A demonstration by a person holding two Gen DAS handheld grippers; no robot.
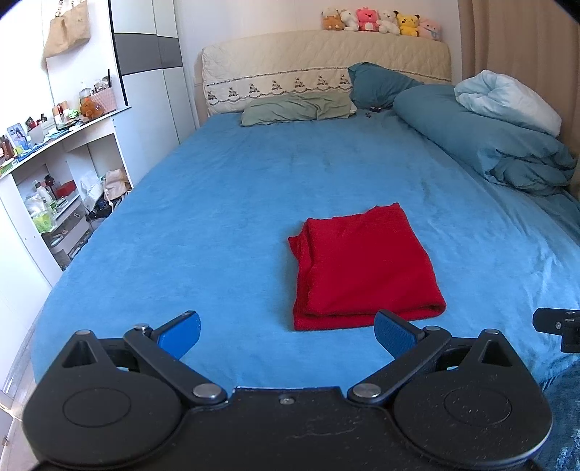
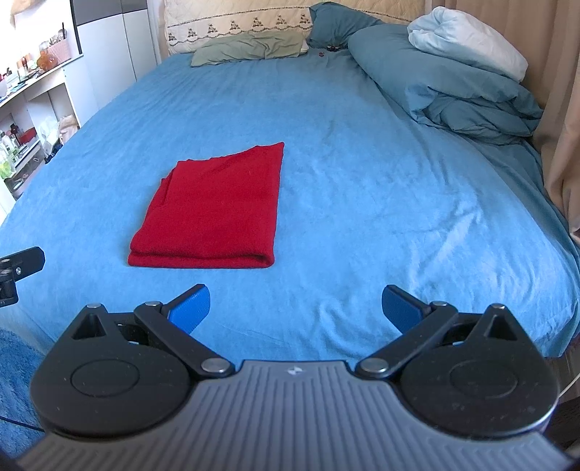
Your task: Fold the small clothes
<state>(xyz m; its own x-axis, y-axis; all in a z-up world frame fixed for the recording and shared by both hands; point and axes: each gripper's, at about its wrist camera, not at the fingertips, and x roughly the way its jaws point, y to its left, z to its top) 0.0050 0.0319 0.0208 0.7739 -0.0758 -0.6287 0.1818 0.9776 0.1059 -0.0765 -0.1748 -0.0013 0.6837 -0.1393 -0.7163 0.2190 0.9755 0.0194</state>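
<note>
A red garment (image 1: 362,268) lies folded into a neat rectangle on the blue bed sheet (image 1: 217,203), its thick folded edge toward me. In the right wrist view the same red garment (image 2: 214,210) sits left of centre on the sheet (image 2: 380,188). My left gripper (image 1: 288,333) hovers open just short of the garment's near edge, nothing between its blue pads. My right gripper (image 2: 295,308) is open too, held back from the garment and to its right, with nothing in it. Each view catches a black part of the other gripper at its side edge.
A rolled blue duvet (image 1: 482,134) with a pale pillow (image 1: 507,98) lies along the right side. A green pillow (image 1: 297,107) rests at the headboard (image 1: 319,61), plush toys (image 1: 380,20) on top. White shelves (image 1: 54,174) full of small items stand left of the bed.
</note>
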